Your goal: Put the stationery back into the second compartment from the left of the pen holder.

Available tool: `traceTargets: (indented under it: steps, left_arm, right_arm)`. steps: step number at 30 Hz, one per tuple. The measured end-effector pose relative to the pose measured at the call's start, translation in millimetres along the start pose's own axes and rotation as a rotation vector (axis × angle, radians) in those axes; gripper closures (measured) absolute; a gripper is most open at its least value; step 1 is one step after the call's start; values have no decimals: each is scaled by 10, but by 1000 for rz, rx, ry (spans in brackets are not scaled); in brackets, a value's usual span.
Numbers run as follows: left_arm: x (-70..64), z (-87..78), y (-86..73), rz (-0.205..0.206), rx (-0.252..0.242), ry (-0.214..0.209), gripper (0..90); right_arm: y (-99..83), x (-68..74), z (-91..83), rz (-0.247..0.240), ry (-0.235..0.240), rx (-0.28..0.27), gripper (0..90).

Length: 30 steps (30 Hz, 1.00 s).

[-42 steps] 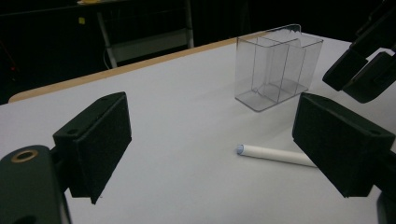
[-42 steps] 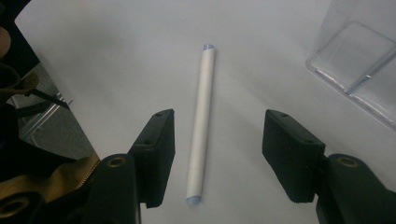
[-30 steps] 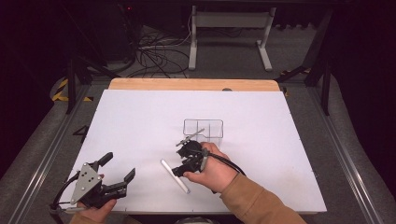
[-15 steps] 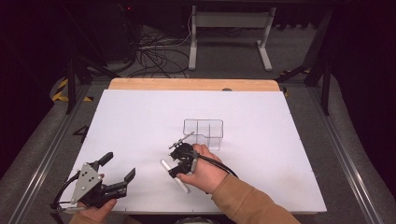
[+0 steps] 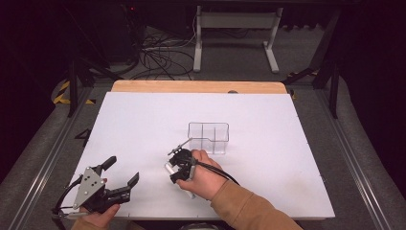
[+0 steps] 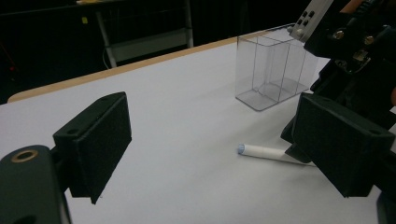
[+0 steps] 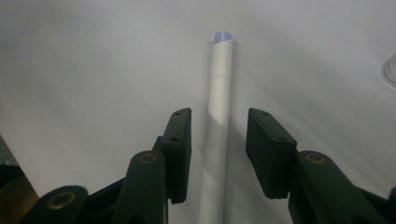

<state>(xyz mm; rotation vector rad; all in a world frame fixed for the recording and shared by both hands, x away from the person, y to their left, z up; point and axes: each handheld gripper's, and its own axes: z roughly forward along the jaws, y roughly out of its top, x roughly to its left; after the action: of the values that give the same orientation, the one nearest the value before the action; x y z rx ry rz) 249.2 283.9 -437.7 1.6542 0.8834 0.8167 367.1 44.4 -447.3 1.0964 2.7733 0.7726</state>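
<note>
Right tongs: partly open, straddling the white marker with a gap on each side; nothing gripped yet.
Left tongs: spread wide and holding nothing, parked at the near left corner of the table.
Change: in the last second the right tongs have drawn back from beside the clear bin and come down over the marker, which has not shifted.
Meaning: this reads as the reach finishing; the pickup looks ready to begin, and closing is what remains.
Marker: flat on the table, its barrel running between the right tongs' jaws, blue tip pointing away from them.
Bin: upright, empty, just beyond the right tongs, apart from the marker.
</note>
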Motion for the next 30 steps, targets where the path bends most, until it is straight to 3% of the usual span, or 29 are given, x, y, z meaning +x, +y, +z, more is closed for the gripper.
traceTargets:
  steps: [20,30]
  left_arm:
    - [-1,8,-2,-1,1,1,127]
    - [-1,8,-2,-1,2,2,127]
  right_arm:
    - [1,70,91,-10,-85,20,774]
    - [-3,97,96,2,-113,19,792]
